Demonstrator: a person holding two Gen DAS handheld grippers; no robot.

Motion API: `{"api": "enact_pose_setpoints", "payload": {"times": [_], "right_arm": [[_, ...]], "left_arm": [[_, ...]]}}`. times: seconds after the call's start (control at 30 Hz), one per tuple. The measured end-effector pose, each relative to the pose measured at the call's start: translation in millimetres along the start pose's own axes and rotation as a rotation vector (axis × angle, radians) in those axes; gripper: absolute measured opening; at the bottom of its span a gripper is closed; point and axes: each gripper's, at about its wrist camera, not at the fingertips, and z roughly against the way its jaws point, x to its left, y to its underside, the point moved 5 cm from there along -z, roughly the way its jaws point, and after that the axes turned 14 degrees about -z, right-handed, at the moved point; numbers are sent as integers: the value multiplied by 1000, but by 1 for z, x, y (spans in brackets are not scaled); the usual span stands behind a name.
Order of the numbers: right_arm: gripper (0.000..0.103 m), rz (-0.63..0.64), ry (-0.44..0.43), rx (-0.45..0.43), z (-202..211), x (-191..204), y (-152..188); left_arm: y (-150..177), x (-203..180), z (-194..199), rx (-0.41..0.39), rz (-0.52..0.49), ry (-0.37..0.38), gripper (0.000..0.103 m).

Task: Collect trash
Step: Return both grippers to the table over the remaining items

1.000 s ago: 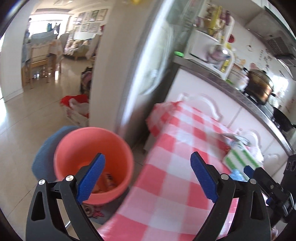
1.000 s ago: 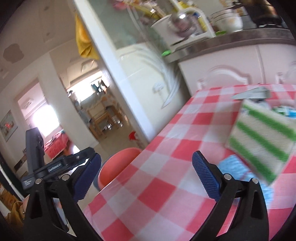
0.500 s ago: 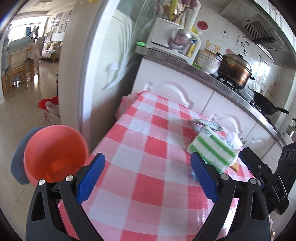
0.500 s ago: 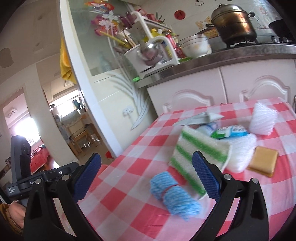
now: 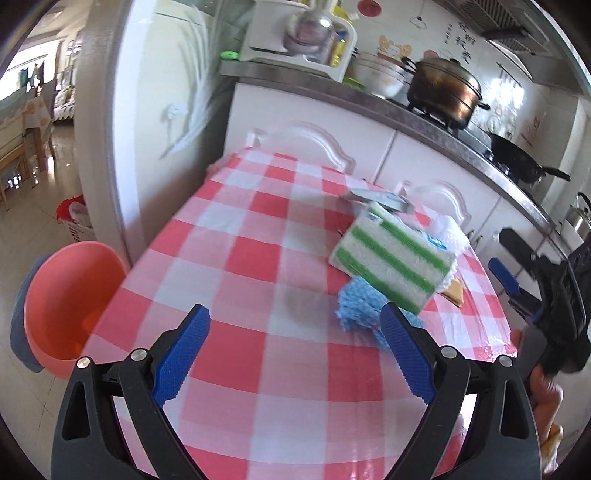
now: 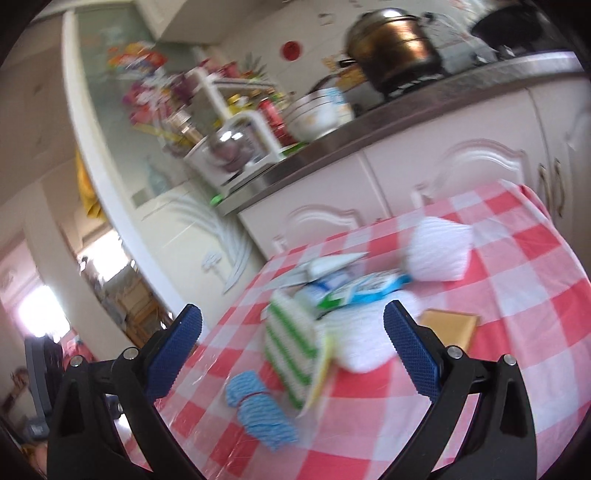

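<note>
Trash lies in a heap on the red-checked table (image 5: 258, 258): a green-striped white pack (image 5: 391, 258) (image 6: 290, 350), a blue rolled cloth (image 5: 358, 306) (image 6: 258, 406), a blue-and-white wrapper (image 6: 365, 288), white foam pieces (image 6: 437, 254) and a tan flat piece (image 6: 448, 326). A pink bin (image 5: 70, 302) stands on the floor left of the table. My left gripper (image 5: 295, 354) is open over the table's near edge, nothing between its fingers. My right gripper (image 6: 291, 350) is open above the heap; it shows at the right edge (image 5: 506, 273) of the left wrist view.
White cabinets (image 5: 332, 147) back the table, under a counter with a large pot (image 5: 443, 92), a black pan (image 5: 521, 162) and a rack of bottles (image 5: 306, 33). A white partition (image 5: 122, 129) stands beyond the bin. Tiled floor (image 5: 33, 199) lies open at left.
Both views have swung from the bin toward the table and the heap. The right gripper has closed in on the trash. Both grippers have stayed open.
</note>
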Motion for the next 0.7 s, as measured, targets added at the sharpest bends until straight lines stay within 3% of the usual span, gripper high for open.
{"api": "enact_pose_setpoints", "payload": {"times": [0.2,0.43,0.7], "right_arm": [[99,-101,14,-36,13,-35,-23],[99,-145,5,2,11,-49,-28],[99,-227,13,-11,9,-75,-51]], "left_arm": [[2,-25,-16,58,-31,34,93],[2,-49,-33,96,-17,86,93],[-18,-63,-48,91,-34,97,93]]}}
